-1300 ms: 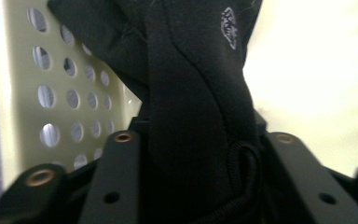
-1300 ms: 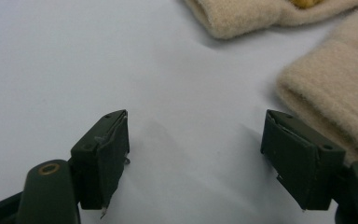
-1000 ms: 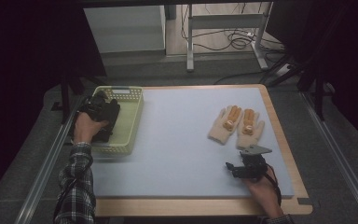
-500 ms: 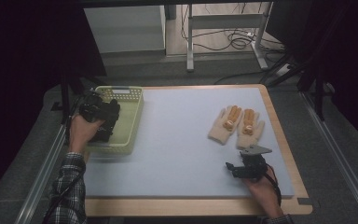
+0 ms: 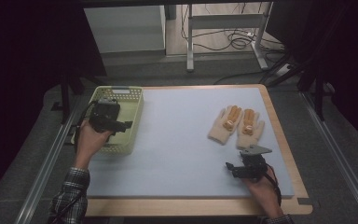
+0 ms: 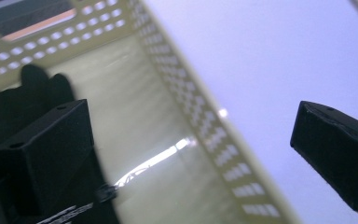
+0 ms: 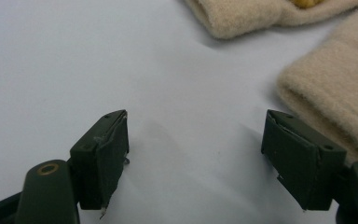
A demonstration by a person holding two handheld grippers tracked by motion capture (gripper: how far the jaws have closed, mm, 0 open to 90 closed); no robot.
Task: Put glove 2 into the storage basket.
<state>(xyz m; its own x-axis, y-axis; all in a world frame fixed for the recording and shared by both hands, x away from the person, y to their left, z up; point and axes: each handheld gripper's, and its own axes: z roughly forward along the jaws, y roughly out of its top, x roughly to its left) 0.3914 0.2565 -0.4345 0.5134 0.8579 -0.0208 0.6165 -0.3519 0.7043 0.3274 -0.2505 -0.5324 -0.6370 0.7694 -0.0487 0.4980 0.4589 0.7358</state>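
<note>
Left gripper view is motion-blurred: basket (image 6: 205,135) wall holes smear into streaks, and the dark thing (image 6: 32,93) lying inside behind the near jaw can't be identified, half covered by that jaw. Basket runs off the top and bottom edges there. Right gripper view cuts both beige gloves (image 7: 335,93) at the top and right edges, cuffs only; the orange bits on them are clipped slivers. High view: left hand (image 5: 91,140) covers the basket's near-left corner, basket contents too small to tell, both forearms cut off at the bottom edge.
</note>
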